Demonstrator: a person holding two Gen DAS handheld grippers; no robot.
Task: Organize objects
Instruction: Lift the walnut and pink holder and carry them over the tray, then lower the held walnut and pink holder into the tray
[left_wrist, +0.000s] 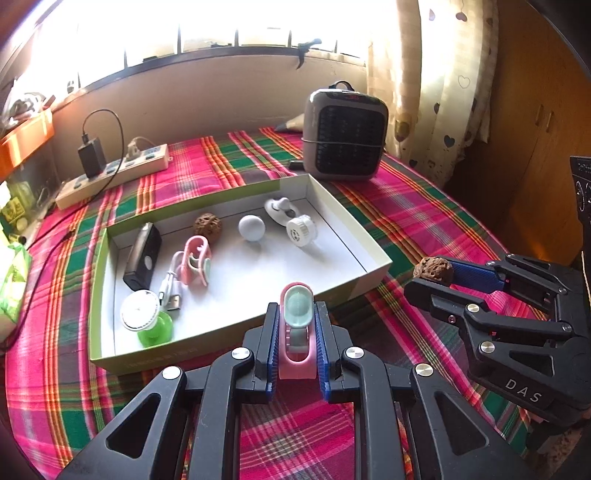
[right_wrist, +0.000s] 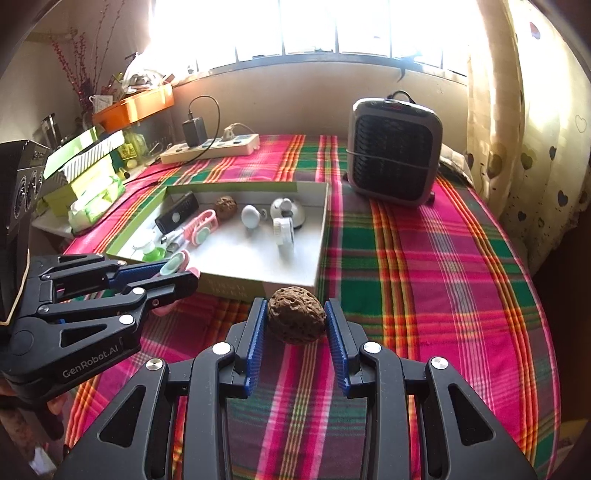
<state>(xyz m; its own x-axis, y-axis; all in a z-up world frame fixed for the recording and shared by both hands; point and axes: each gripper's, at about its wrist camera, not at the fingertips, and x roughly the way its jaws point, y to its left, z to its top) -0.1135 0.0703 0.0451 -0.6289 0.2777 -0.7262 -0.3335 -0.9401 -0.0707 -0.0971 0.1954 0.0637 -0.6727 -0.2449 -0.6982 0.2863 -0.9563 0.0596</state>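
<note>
My left gripper (left_wrist: 296, 325) is shut on a pink clip with a pale green pad (left_wrist: 296, 317), held just above the near wall of a shallow white box (left_wrist: 236, 354). My right gripper (right_wrist: 296, 317) is shut on a brown wrinkled walnut (right_wrist: 296, 319), held over the plaid cloth in front of the box (right_wrist: 258, 286). From the left wrist view that walnut (left_wrist: 432, 268) shows at the tip of the right gripper (left_wrist: 430, 275). In the box lie a second walnut (left_wrist: 207, 226), a second pink clip (left_wrist: 195, 260), a white ball (left_wrist: 251, 228), a black device (left_wrist: 143, 256) and a USB cable (left_wrist: 173, 291).
A grey fan heater (left_wrist: 343, 134) stands behind the box on the plaid cloth (right_wrist: 424, 280). A power strip with a black charger (left_wrist: 110, 171) lies at the back left. Cartons and green packs (right_wrist: 88, 181) crowd the left edge. A curtain (right_wrist: 535, 147) hangs at the right.
</note>
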